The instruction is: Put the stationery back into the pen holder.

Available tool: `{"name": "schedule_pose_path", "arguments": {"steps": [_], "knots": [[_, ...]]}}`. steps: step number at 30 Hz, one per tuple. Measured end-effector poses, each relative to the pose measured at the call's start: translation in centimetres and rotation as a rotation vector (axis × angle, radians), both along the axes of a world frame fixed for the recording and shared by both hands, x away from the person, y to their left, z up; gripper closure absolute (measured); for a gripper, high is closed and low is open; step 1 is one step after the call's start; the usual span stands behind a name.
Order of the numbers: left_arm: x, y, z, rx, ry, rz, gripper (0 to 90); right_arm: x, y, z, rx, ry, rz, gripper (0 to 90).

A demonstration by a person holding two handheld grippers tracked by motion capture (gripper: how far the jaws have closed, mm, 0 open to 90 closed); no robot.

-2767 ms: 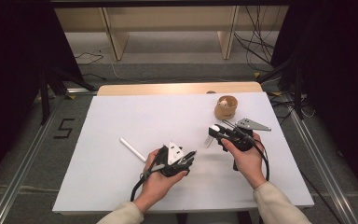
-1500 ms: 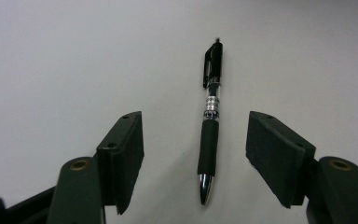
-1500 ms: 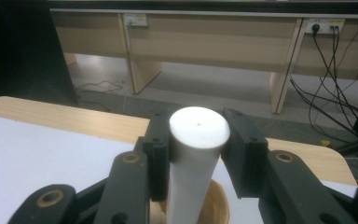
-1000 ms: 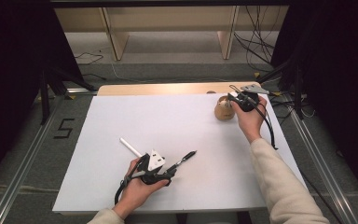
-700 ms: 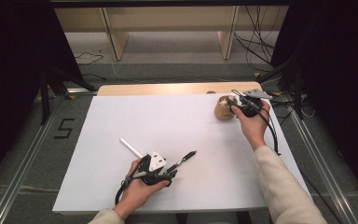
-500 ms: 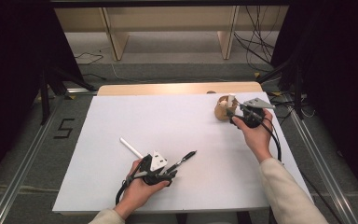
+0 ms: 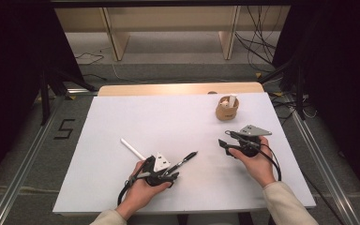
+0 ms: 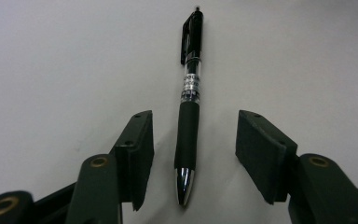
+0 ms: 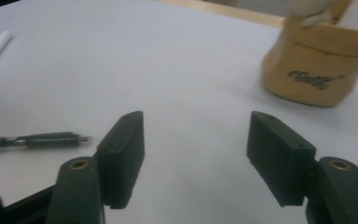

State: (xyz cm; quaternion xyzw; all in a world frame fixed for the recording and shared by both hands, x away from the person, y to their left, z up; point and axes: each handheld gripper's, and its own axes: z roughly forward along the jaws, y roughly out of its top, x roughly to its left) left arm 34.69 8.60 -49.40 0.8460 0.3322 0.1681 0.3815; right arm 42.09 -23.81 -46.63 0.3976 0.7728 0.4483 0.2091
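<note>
Since a second ago: my right gripper (image 7: pixel 226 140) withdrawn from the tan cup (image 7: pixel 227 109), jaws apart, empty, lately narrowing. My left gripper (image 8: pixel 195 161): jaws closing astride the black pen (image 8: pixel 189 98), not yet touching; pen flat on the table (image 7: pixel 178 119).

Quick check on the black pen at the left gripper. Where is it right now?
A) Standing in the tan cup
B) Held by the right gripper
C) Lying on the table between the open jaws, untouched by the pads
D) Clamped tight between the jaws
C: in the left gripper view the pen lies flat on the white table with a gap to each pad of the left gripper.
</note>
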Motion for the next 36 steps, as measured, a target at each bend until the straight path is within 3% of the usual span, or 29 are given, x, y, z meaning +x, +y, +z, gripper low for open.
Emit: {"name": "schedule_pose_path", "arguments": {"steps": [4, 6, 8, 12, 17, 21, 29, 36], "knots": [[-0.3, 0.3, 0.3, -0.012, 0.0, 0.003, 44.7, 0.0, 1.6, -0.1, -0.005, 0.025, 0.075, 66.4], [-0.5, 0.7, 0.6, -0.019, -0.002, 0.008, 42.0, 0.2, 3.2, -0.1, -0.04, 0.033, 0.128, 87.0], [-0.6, 1.3, 0.9, -0.019, -0.004, 0.016, 41.1, 0.4, 3.7, -0.1, -0.049, 0.041, 0.143, 90.0], [-1.1, 2.3, 1.2, -0.017, 0.006, 0.029, 34.9, 1.3, 5.8, -0.4, -0.088, 0.091, 0.172, 90.0], [-1.8, 3.3, 1.2, -0.028, 0.025, 0.05, 32.3, 2.5, 7.7, -0.9, -0.085, 0.158, 0.179, 90.0], [-2.0, 3.7, 1.2, -0.031, 0.028, 0.064, 31.1, 3.0, 8.9, -1.1, -0.122, 0.185, 0.183, 90.0], [-2.2, 4.3, 1.3, -0.028, 0.035, 0.071, 28.6, 3.0, 9.1, -1.9, -0.175, 0.232, 0.202, 90.0], [-2.0, 4.8, 1.3, -0.037, 0.03, 0.089, 27.0, 2.1, 8.9, -1.9, -0.198, 0.254, 0.219, 90.0]]}}
